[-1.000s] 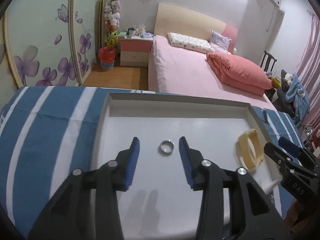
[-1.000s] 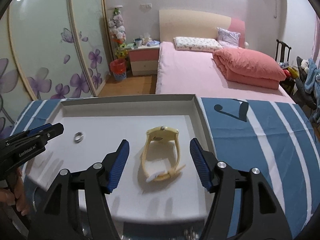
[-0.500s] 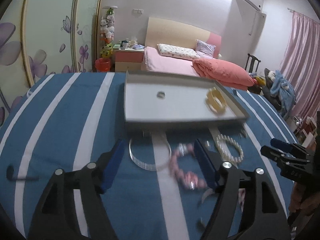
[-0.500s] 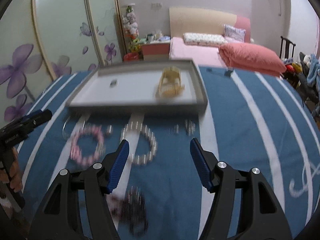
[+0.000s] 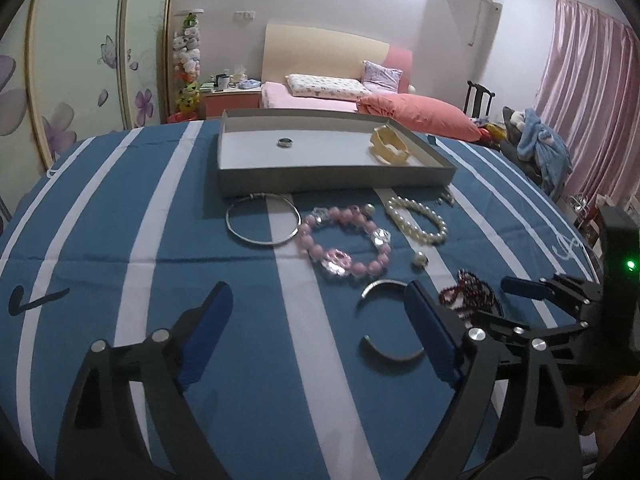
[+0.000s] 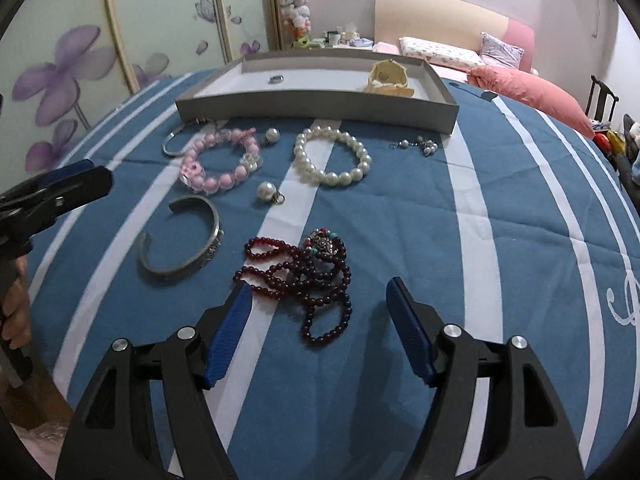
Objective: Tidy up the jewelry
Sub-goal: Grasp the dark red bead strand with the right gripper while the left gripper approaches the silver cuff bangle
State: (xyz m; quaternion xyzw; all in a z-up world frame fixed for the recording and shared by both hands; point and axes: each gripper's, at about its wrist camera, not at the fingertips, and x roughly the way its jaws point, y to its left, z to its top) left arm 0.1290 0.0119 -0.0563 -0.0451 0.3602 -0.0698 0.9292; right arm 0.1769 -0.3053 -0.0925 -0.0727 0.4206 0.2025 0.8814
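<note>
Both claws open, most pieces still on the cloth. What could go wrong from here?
1. The dark red bead strand lies in a tangled heap ahead of the right claw; a pinch may catch one loop and trail the rest.
2. The silver cuff lies flat on the striped cloth; fingers could slide over it or bunch fabric.
3. The loose pearl charm is small and round, so it may roll when nudged.

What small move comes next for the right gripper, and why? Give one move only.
Probably lower the right gripper straight down onto the dark red bead necklace. Its jaws stand open and empty with the heap lying just ahead between them, while the grey tray so far holds only a ring and a cream watch.
</note>
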